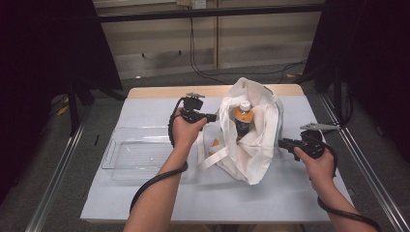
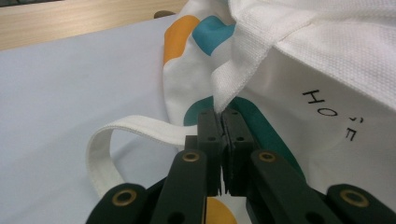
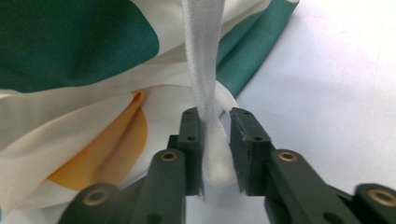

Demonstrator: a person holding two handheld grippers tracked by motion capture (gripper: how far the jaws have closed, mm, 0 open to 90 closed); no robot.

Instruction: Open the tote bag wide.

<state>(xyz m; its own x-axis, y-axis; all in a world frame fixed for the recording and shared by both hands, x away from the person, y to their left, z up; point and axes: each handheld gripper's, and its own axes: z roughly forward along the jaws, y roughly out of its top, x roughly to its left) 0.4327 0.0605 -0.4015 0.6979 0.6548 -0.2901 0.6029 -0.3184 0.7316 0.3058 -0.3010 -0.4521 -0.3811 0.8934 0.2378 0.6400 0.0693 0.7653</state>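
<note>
Jaws of the left gripper (image 2: 222,122) are pressed together on a white strap (image 2: 233,74) of the tote bag (image 1: 251,130), while those of the right gripper (image 3: 215,122) stand slightly apart with a second white strap (image 3: 205,70) between them, touching one jaw only. On the bag's cloth we read the letters "HO" and part of another line, beside teal and orange patches. We count one bottle (image 1: 243,118) with a white cap upright inside the bag, one clear tray (image 1: 138,154) on the pale table cover (image 1: 203,198) to its left, and two hands.

Black letters "HO" and partly "E" stand on the white bag (image 2: 327,112).
</note>
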